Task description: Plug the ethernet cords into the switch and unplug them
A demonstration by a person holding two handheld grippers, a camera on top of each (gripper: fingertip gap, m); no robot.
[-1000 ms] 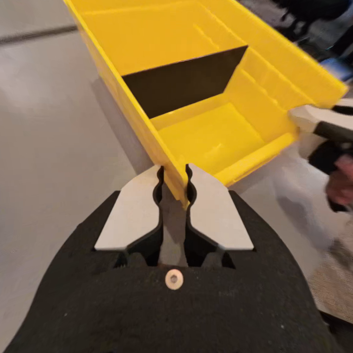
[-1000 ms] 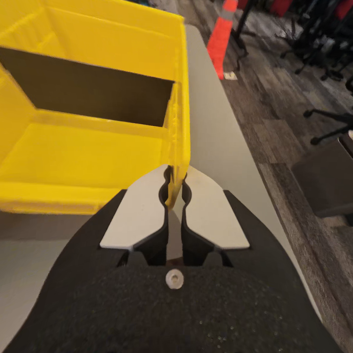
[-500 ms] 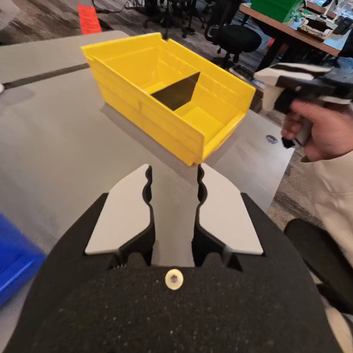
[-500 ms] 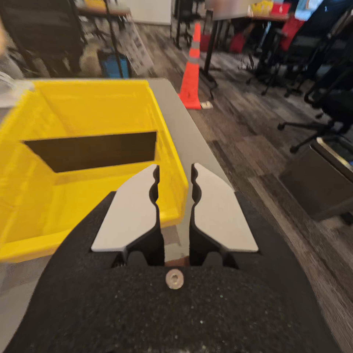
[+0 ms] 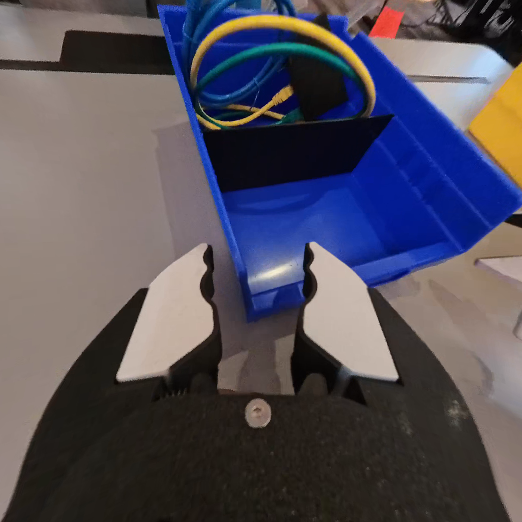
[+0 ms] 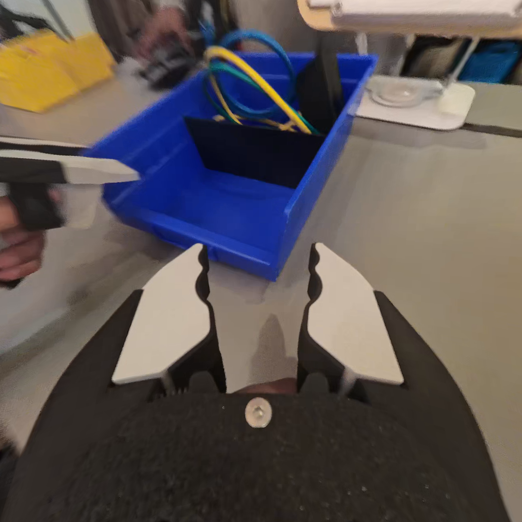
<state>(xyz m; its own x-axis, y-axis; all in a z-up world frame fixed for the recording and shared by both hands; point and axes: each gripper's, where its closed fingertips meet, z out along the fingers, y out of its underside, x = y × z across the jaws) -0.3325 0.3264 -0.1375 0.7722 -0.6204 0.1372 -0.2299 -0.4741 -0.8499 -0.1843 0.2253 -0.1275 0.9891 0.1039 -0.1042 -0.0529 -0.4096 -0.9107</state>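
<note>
A blue bin (image 5: 423, 180) stands on the grey table, split by a black divider (image 5: 285, 152). Its far compartment holds coiled yellow (image 5: 282, 24), green (image 5: 271, 49) and blue (image 5: 214, 25) ethernet cords and a black boxy object (image 5: 316, 84) leaning upright. The near compartment is empty. My left gripper (image 5: 257, 248) is open and empty at the bin's near left corner. My right gripper (image 6: 257, 248) is open and empty just before the bin's (image 6: 308, 203) near right corner. The cords (image 6: 254, 73) and the left gripper (image 6: 84, 172) also show in the right wrist view.
A yellow bin (image 5: 502, 132) sits to the right of the blue one; it also shows at the far left in the right wrist view (image 6: 48, 70). A white lamp base with a clear dish (image 6: 409, 99) stands behind the blue bin. A hand (image 6: 17, 248) holds the left gripper.
Both grippers let go of the yellow bin's walls, opened wide and swung away from it. They now face the blue bin with the cords.
</note>
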